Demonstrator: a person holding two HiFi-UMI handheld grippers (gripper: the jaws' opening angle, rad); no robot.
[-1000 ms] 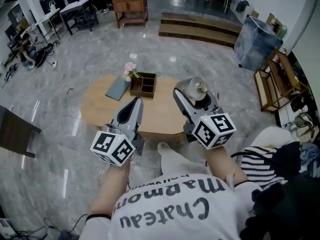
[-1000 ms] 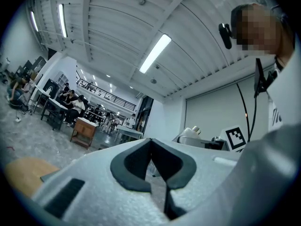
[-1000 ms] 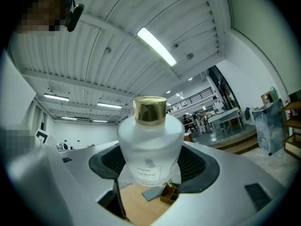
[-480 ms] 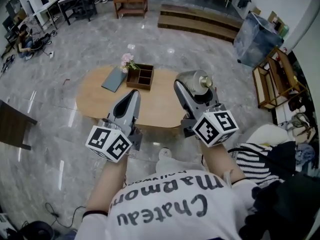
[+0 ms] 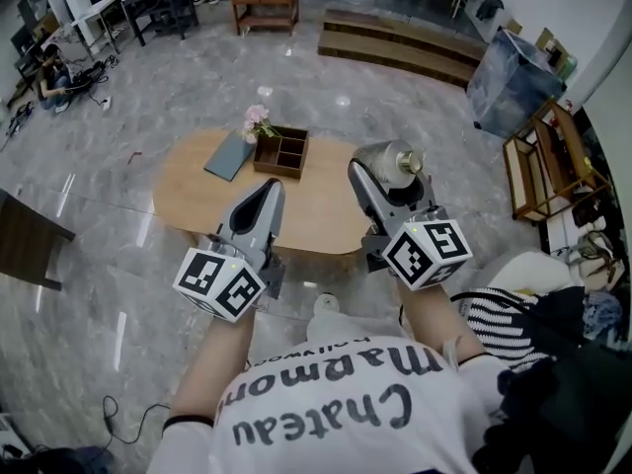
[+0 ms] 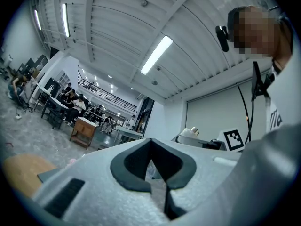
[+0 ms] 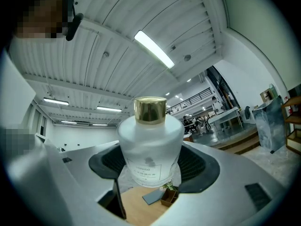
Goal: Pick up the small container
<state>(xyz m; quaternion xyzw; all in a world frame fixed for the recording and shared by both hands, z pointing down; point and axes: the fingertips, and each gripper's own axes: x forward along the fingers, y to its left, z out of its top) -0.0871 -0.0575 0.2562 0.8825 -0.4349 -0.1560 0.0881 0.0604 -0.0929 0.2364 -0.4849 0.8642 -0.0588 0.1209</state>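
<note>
Pick-up looks done: above the right end of the wooden table (image 5: 197, 197), the right gripper (image 5: 388, 174) pinches the small container (image 5: 393, 158), a frosted bottle with a gold cap (image 7: 150, 110), lifted clear. Next probably just needs a steady grip. The left gripper (image 5: 269, 194), near left, has its jaws pressed together, empty.

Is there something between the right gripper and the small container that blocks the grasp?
Nothing visible does. The right gripper has its jaws shut on the gold-capped frosted bottle, one pad on each side of it.
</note>
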